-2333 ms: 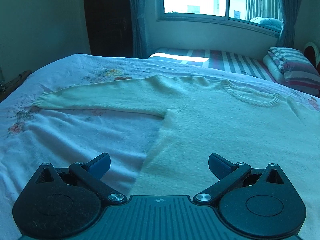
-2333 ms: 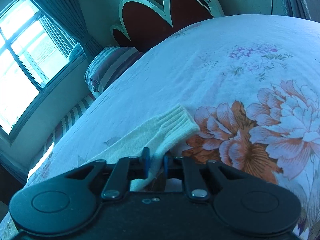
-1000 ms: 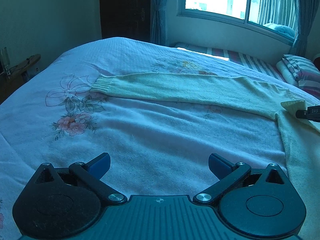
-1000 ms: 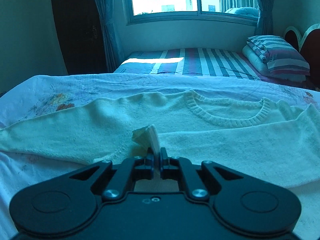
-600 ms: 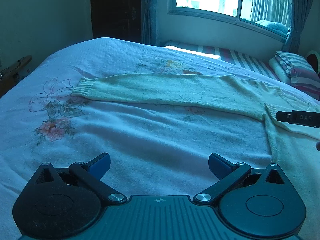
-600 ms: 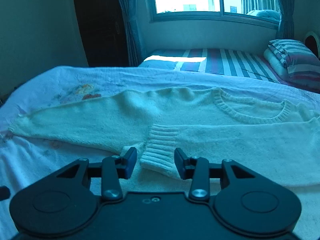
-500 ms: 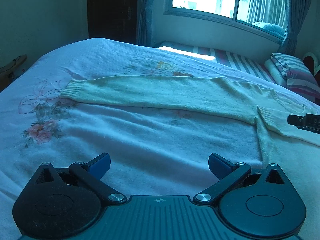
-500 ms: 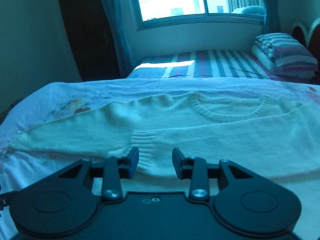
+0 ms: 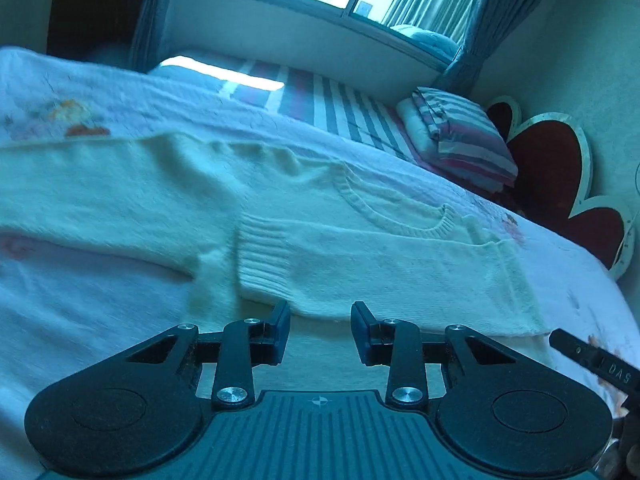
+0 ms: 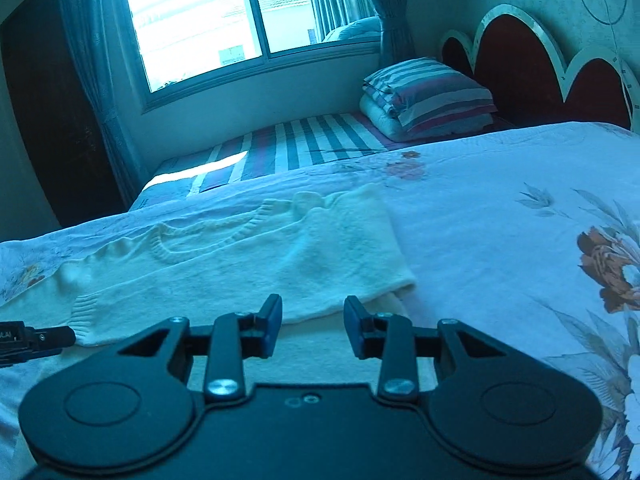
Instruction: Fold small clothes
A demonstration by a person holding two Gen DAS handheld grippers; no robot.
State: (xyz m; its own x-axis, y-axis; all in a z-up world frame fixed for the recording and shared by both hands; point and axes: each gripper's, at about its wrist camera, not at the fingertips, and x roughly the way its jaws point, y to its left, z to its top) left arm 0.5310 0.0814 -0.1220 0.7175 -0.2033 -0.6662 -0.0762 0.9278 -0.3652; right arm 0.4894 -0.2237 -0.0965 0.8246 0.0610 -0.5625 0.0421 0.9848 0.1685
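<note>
- Bedroom: bed (image 10: 500, 208) with floral cover, window behind; cream sweater (image 9: 360, 264) lies flat across it, one sleeve (image 9: 400, 268) folded over the chest.
- Left gripper (image 9: 320, 328) and right gripper (image 10: 312, 326): jaws spread, holding nothing, just short of the sweater.
- Risk: a careless grab could drag the folded sleeve askew.
- Unclear: other sleeve runs out of frame; hem hidden; left view blurred.

Sweater (image 9: 360, 264): left sleeve motion-blurred, cut off at frame edge. Hem hidden behind left gripper (image 9: 320, 330) body.
</note>
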